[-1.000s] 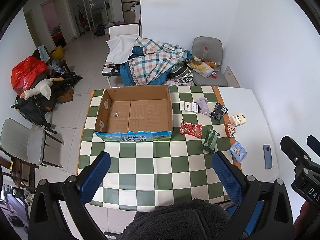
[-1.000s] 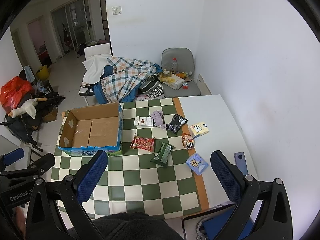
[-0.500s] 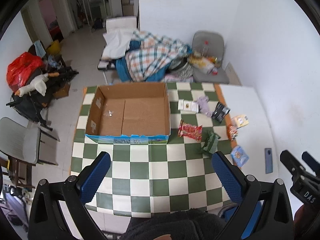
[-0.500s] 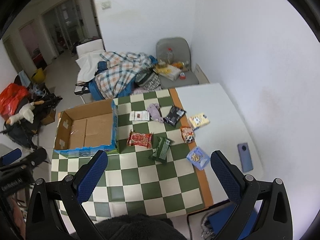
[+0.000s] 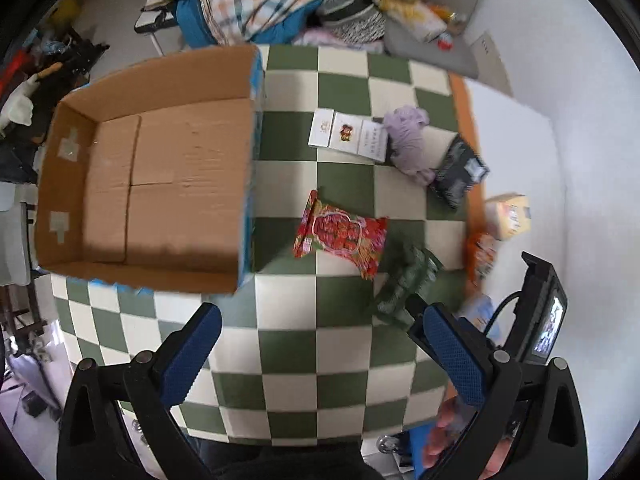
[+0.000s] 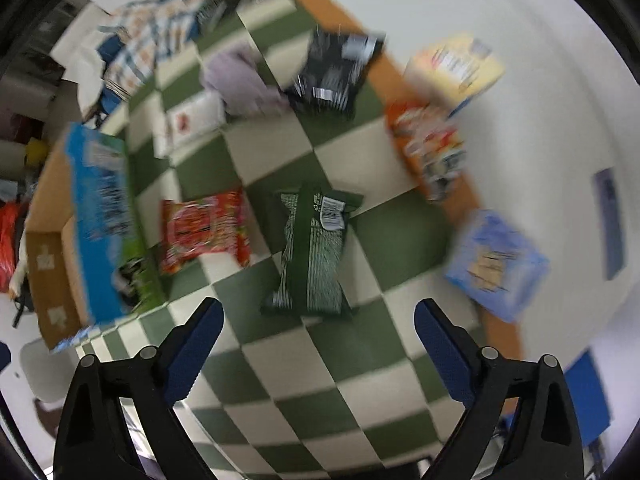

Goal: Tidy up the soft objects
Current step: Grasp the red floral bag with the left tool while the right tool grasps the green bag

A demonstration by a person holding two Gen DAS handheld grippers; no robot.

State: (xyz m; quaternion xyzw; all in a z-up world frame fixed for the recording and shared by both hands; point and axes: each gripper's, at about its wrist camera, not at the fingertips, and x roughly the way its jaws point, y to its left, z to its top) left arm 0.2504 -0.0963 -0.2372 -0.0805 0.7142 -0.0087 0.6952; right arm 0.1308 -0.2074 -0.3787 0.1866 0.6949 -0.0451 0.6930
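The right claw (image 6: 316, 320) hangs wide and empty just above the checkered table (image 6: 360, 360), with the green snack packet (image 6: 312, 252) lying flat just ahead between its fingers. The left claw (image 5: 320, 336) is also wide and empty, over bare squares. Beyond lie the red packet (image 5: 340, 236) and the cardboard box (image 5: 160, 184), with the lilac soft toy (image 5: 408, 140) farther back.
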